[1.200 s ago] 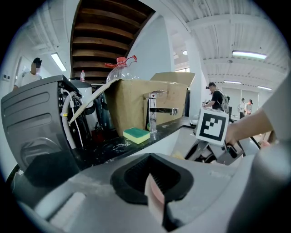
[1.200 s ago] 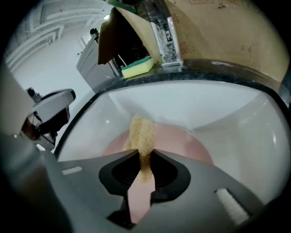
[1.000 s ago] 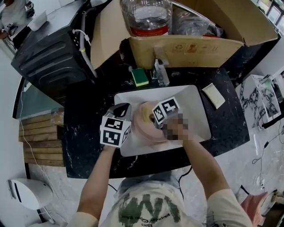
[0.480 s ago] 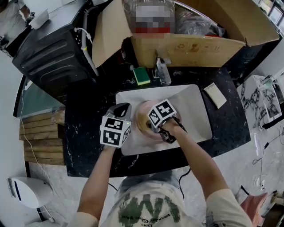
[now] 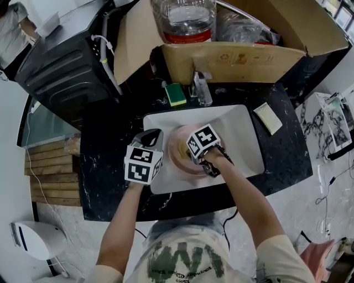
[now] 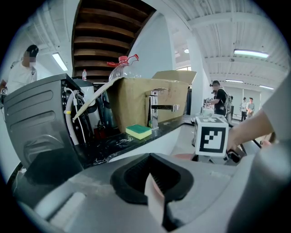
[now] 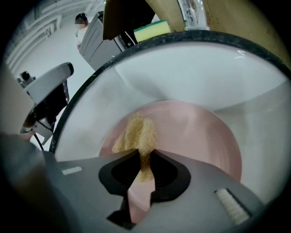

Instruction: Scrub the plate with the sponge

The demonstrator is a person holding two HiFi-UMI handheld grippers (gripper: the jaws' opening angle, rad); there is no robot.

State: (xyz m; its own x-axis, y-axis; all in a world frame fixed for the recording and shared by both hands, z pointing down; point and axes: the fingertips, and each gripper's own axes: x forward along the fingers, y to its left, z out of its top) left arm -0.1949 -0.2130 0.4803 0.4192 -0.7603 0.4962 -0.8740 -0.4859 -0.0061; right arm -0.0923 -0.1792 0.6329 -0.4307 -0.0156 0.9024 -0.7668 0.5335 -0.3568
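- The left gripper (image 6: pixel 153 190) has its jaws closed on a thin pale-pink edge. I take this to be the near-left rim of the plate (image 5: pixel 180 157), though its own view shows only a sliver.
- That grip steadies the plate from the left, so the scrubbing falls to the other hand.
- The plate lies flat in the white sink (image 5: pixel 240 130), towards the left of the basin. Nothing else shows in the basin.
- The right gripper (image 7: pixel 143 169) is clamped on a tan sponge (image 7: pixel 136 133), which sticks out past the jaw tips and presses on the plate's face.
- The sponge's long axis runs straight away from the jaws, and it sits on the left part of the plate in that view. The bare pink surface lies to its right and beyond it, so the next strokes probably go that way.
- A second, green sponge (image 5: pixel 176 95) rests on the dark counter behind the sink, just beside the tap (image 5: pixel 202 91).
- Behind these, an open cardboard box (image 5: pixel 232 61) holds a large clear bottle (image 5: pixel 182 16).
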